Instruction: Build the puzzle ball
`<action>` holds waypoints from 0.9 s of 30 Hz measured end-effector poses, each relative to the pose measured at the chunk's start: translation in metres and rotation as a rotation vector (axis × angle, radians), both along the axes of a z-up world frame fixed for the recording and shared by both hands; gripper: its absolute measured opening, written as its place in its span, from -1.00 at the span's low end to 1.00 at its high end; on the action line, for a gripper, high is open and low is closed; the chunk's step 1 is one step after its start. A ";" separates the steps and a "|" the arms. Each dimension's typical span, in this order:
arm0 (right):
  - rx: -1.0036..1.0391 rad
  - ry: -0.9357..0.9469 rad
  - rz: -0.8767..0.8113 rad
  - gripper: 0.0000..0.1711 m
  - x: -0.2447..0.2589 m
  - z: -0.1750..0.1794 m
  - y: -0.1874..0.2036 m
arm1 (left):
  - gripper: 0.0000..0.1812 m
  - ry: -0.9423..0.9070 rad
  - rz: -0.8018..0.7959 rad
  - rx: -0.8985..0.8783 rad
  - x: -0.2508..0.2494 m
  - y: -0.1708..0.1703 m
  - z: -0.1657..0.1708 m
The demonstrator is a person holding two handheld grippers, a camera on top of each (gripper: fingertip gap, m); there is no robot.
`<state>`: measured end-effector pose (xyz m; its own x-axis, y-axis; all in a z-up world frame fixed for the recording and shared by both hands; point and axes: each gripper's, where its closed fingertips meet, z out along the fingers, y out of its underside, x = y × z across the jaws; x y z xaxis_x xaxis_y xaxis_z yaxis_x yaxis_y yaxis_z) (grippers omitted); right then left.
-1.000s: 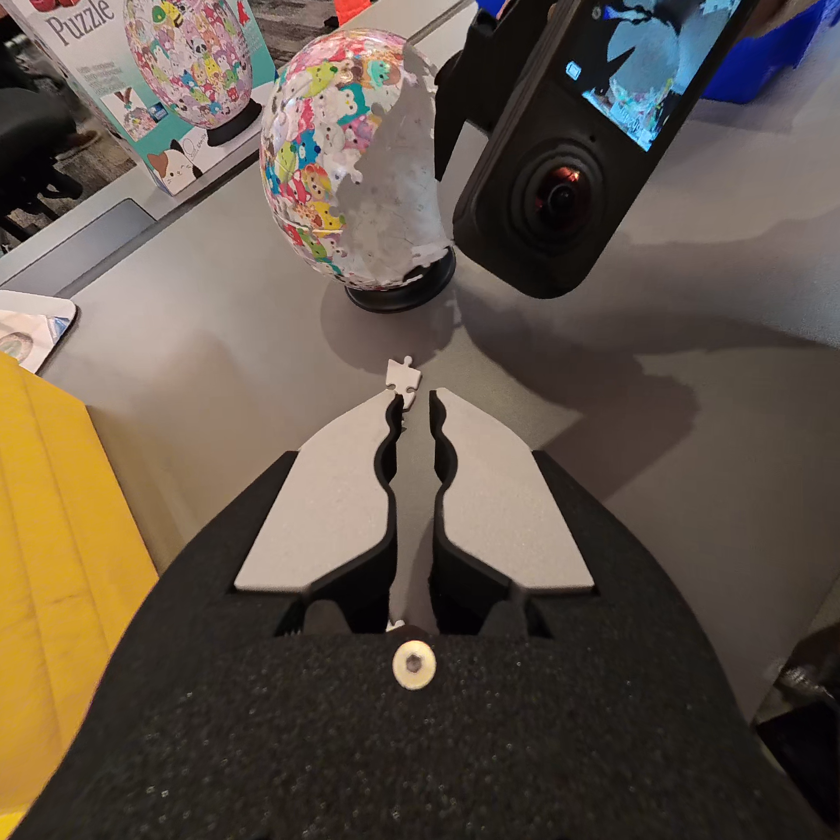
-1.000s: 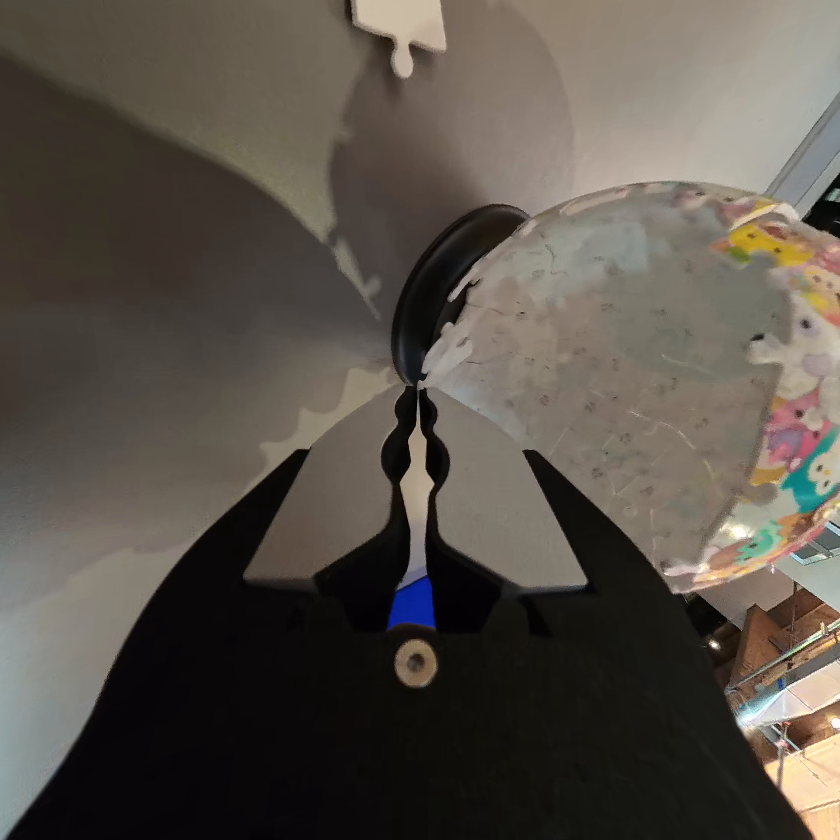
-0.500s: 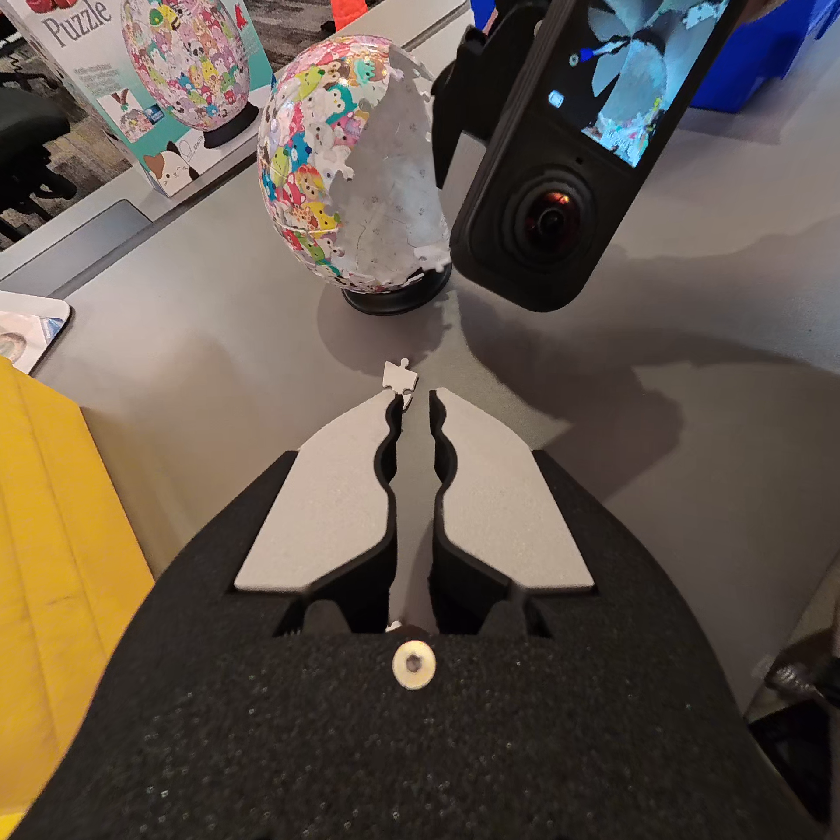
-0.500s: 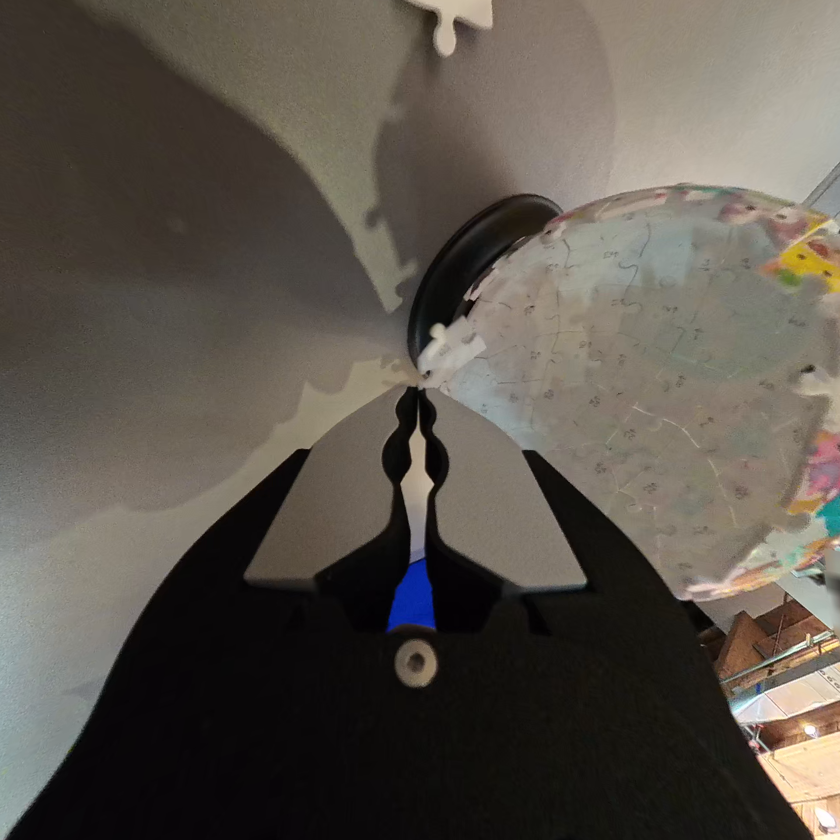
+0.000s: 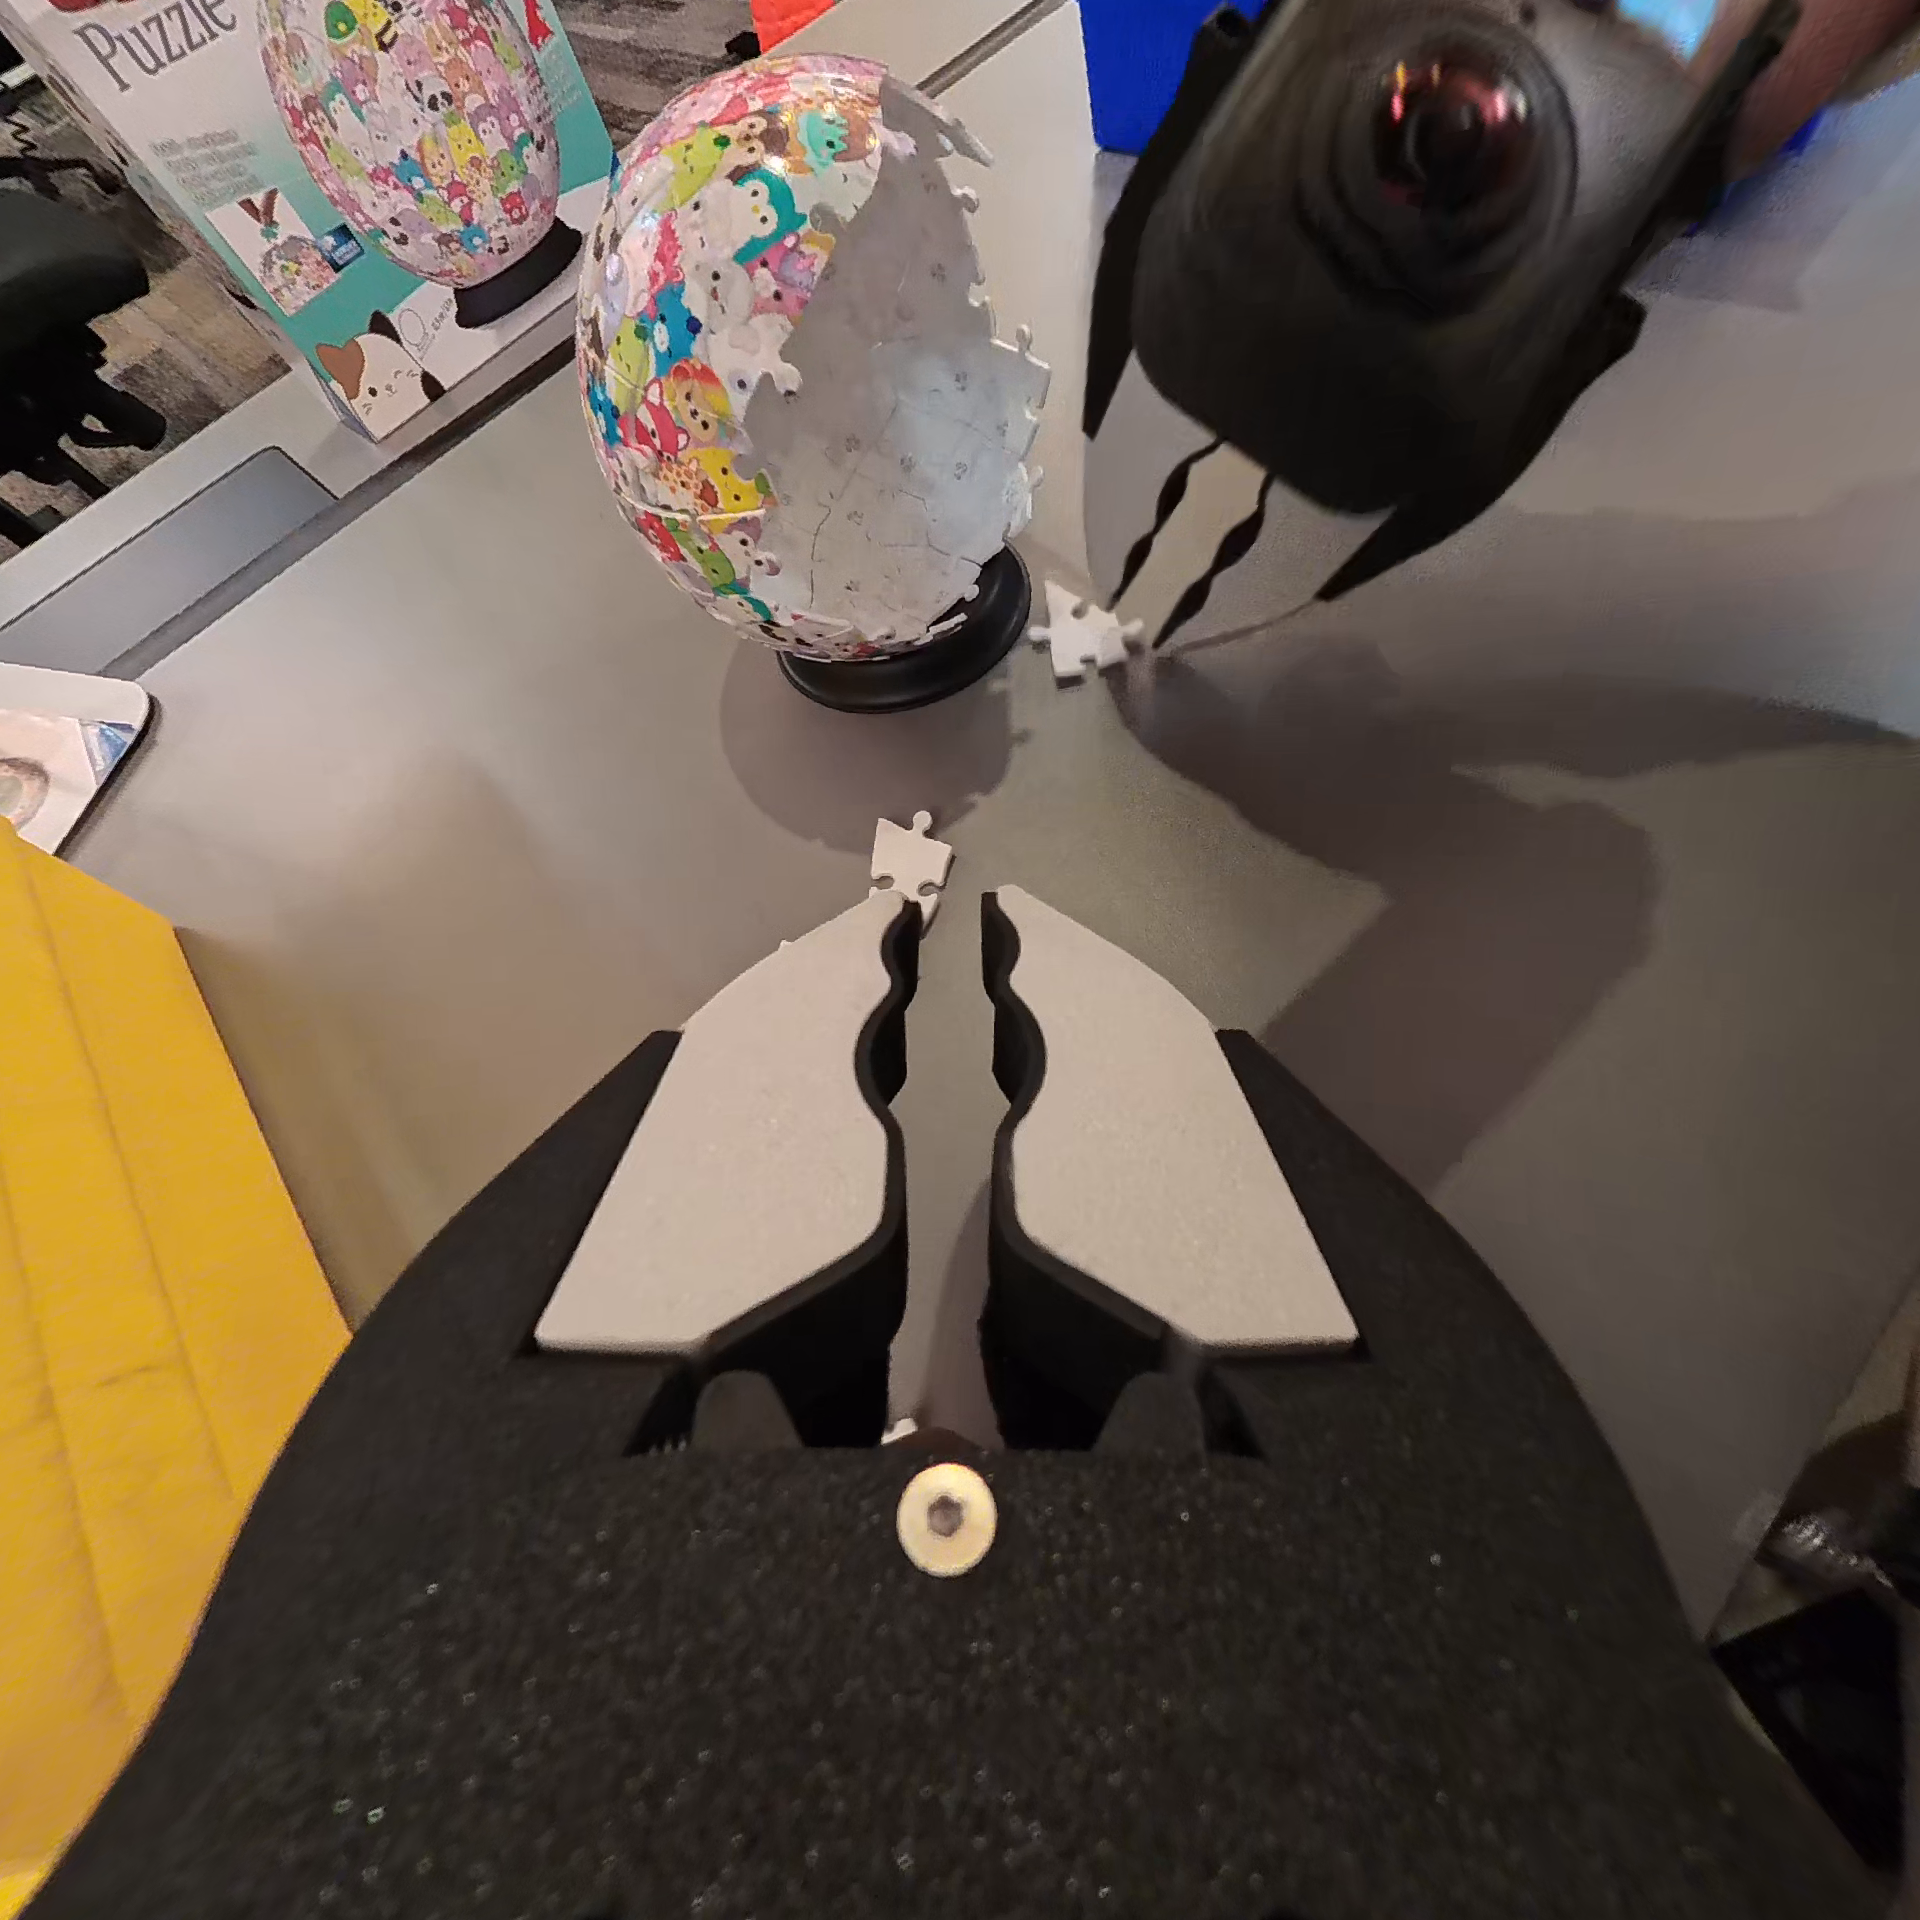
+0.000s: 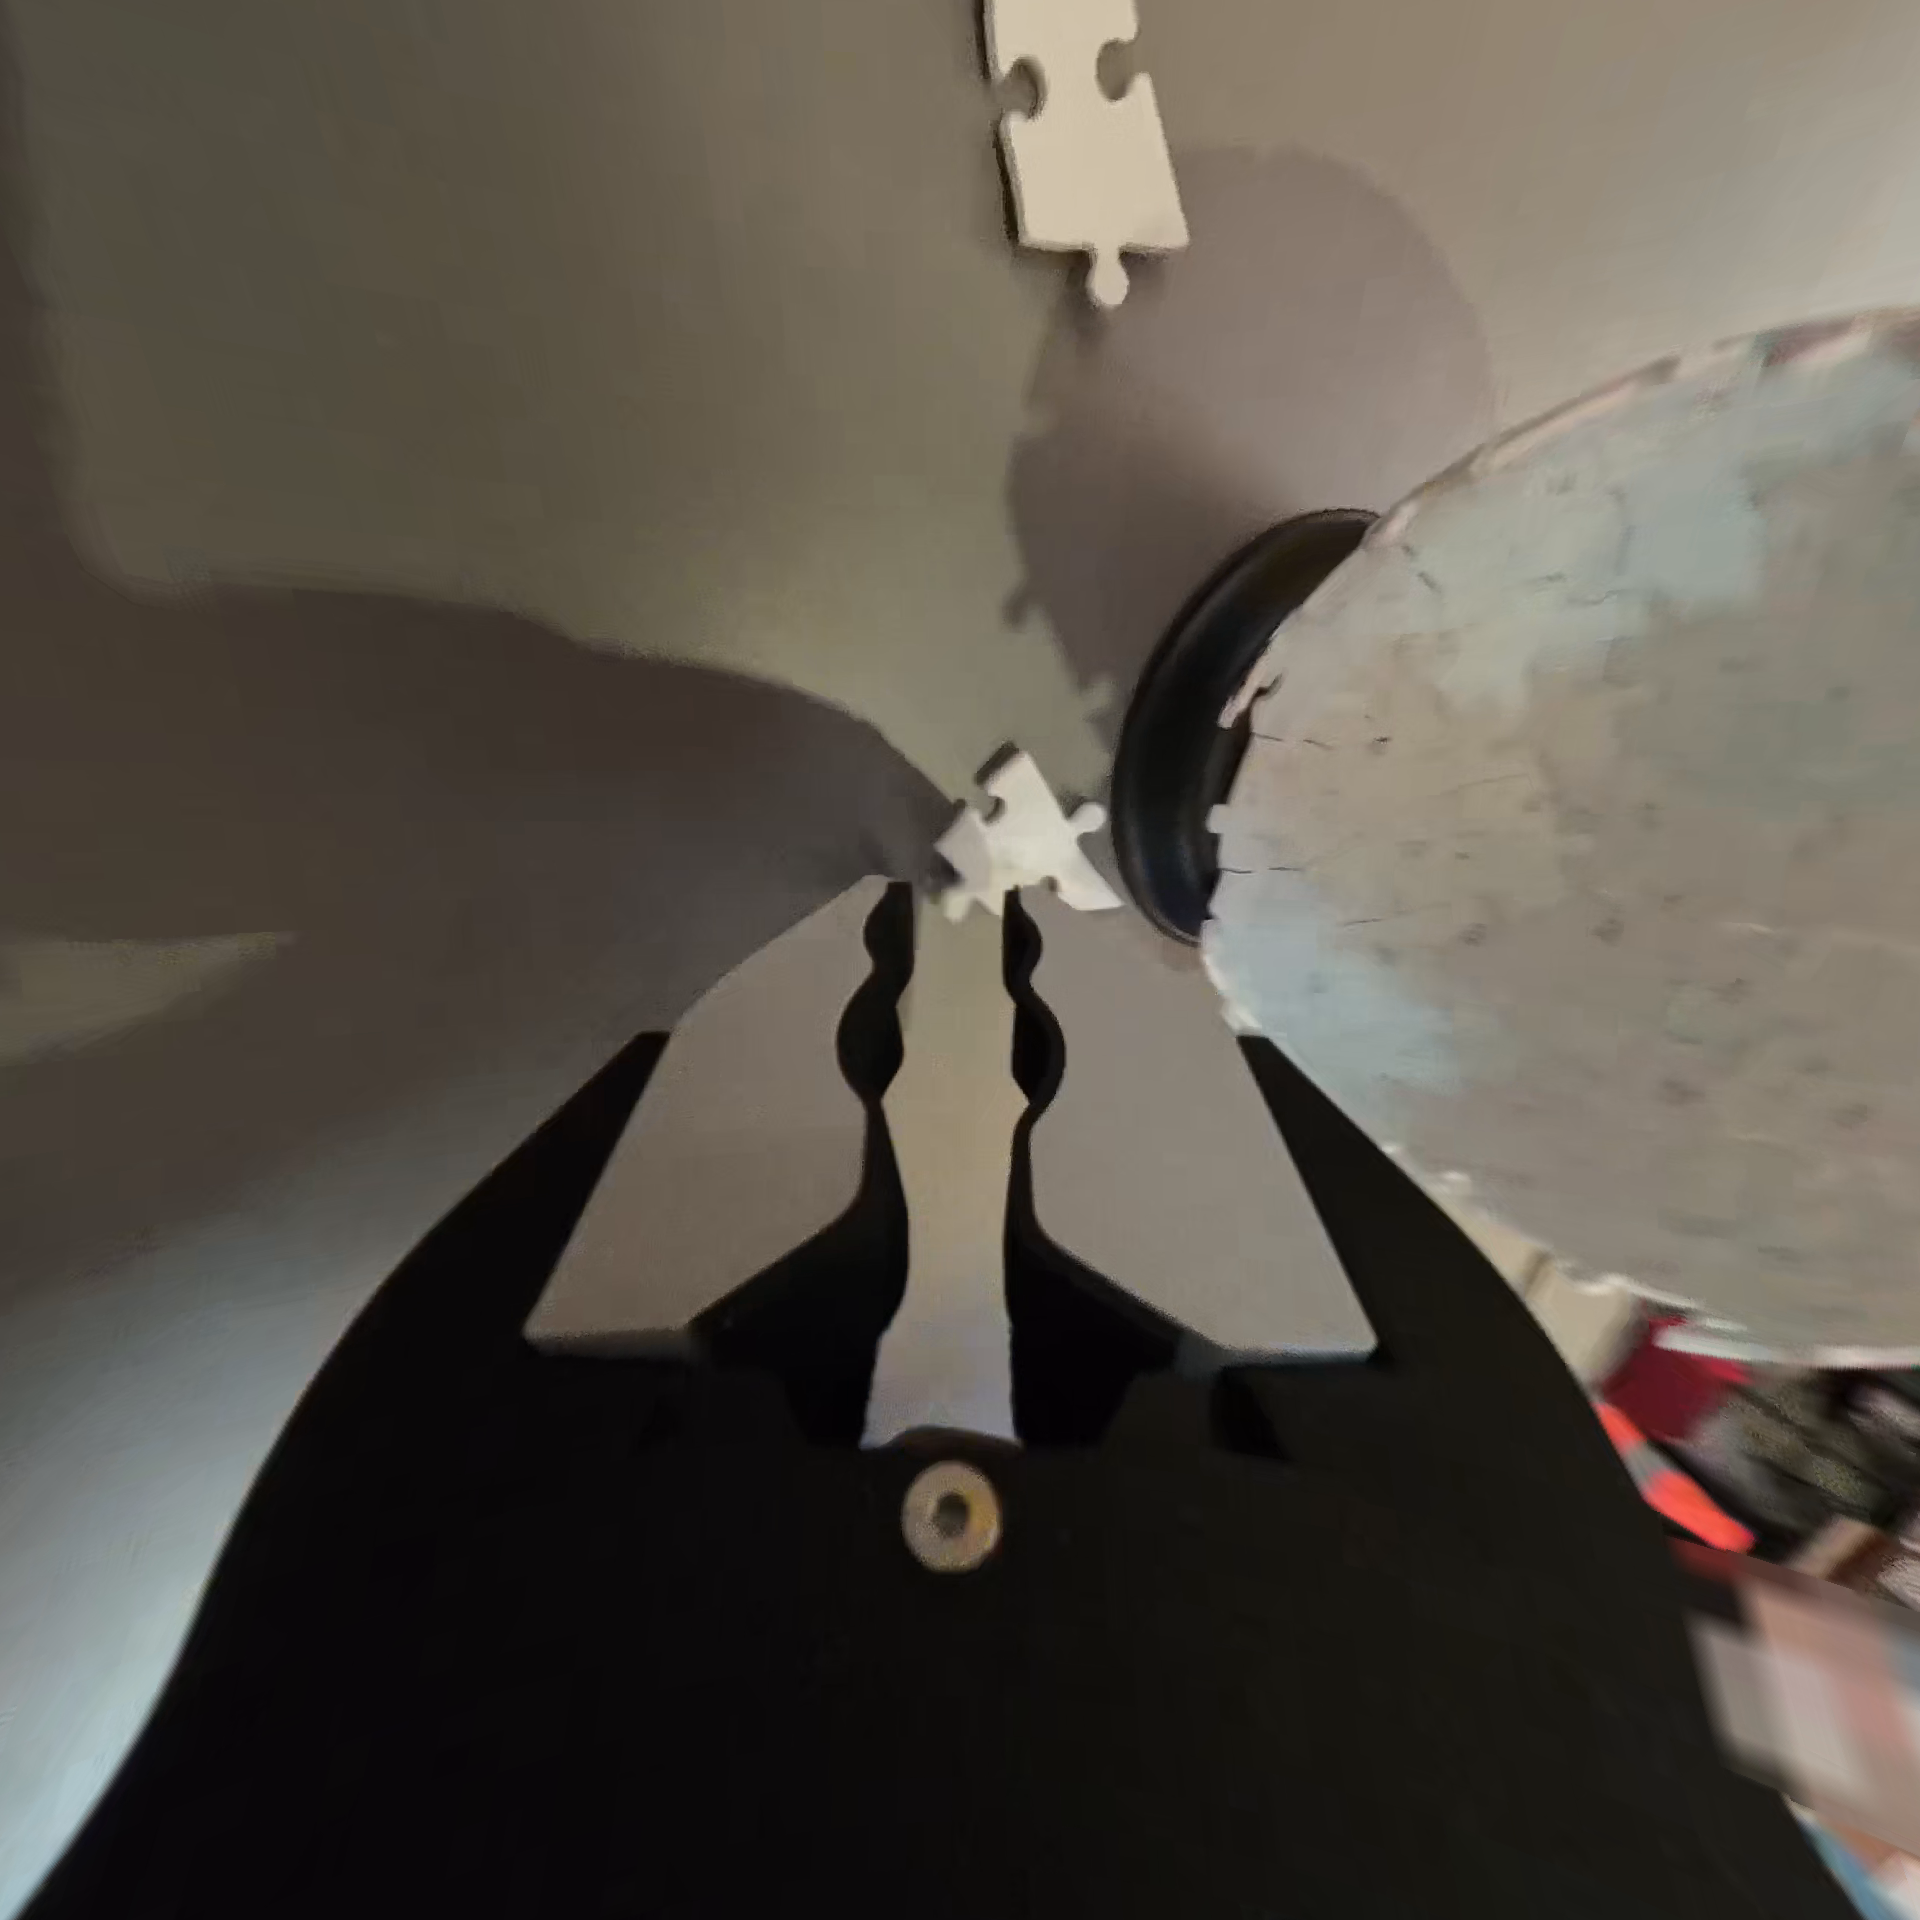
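The partly built puzzle ball (image 5: pixel 727 343), colourful outside and white inside, stands on a black ring stand (image 5: pixel 904 665) on the grey table. Its open side faces the right gripper (image 5: pixel 1135 621). In the right wrist view the ball (image 6: pixel 1579 883) and stand (image 6: pixel 1164 748) are at the right. My right gripper (image 6: pixel 956 902) is open, tips down at the table. A white puzzle piece (image 6: pixel 1023 842) lies at its tips beside the stand; it also shows in the left wrist view (image 5: pixel 1086 636). My left gripper (image 5: pixel 951 909) is narrowly open and empty. A second white piece (image 5: pixel 912 854) lies just ahead of its left fingertip, also seen in the right wrist view (image 6: pixel 1086 145).
The puzzle's box (image 5: pixel 343 177) stands at the back left beyond a table seam. A yellow sheet (image 5: pixel 114 1299) covers the near left, with a white card (image 5: pixel 62 758) behind it. A blue bin (image 5: pixel 1127 73) sits at the back.
My right gripper has dropped from the ball's lower edge to the table and opened; the piece it pinched now lies by the stand. The left gripper has stayed put.
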<state>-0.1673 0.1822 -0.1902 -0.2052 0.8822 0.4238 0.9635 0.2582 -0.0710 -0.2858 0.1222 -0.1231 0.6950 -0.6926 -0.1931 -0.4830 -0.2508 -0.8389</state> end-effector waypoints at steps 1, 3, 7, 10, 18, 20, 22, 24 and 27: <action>-0.026 0.043 -0.033 -0.81 -0.001 -0.001 -0.002 | -0.88 0.003 -0.001 0.001 0.000 0.000 0.000; -0.042 0.137 -0.089 -0.81 -0.004 0.003 -0.003 | -0.88 0.011 -0.001 0.001 0.000 0.000 -0.001; -0.109 0.371 -0.319 -0.76 -0.005 0.010 0.002 | -0.88 0.016 0.003 0.004 -0.001 0.000 -0.001; -0.162 0.506 -0.478 -0.75 -0.003 0.005 0.004 | -0.88 0.002 0.000 -0.005 0.000 0.000 -0.001; -0.220 0.598 -0.548 -0.77 -0.010 -0.004 -0.001 | -0.88 -0.016 -0.012 -0.013 0.005 -0.003 0.001; -0.235 0.598 -0.539 -0.77 -0.011 -0.004 -0.004 | -0.88 -0.012 -0.011 -0.011 0.005 -0.004 0.001; -0.239 0.601 -0.541 -0.77 -0.010 -0.004 -0.006 | -0.88 -0.012 -0.011 -0.010 0.005 -0.004 0.001; -0.246 0.594 -0.544 -0.77 -0.008 -0.004 -0.007 | -0.88 -0.014 -0.010 -0.016 0.005 -0.004 0.000; -0.260 0.592 -0.537 -0.77 -0.009 -0.002 -0.010 | -0.88 -0.013 -0.008 -0.017 0.004 -0.003 0.000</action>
<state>-0.1759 0.1724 -0.1923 0.4627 0.8809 0.0992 0.7357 -0.3192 -0.5974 -0.2818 0.1192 -0.1235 0.6917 -0.7014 -0.1721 -0.4741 -0.2613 -0.8408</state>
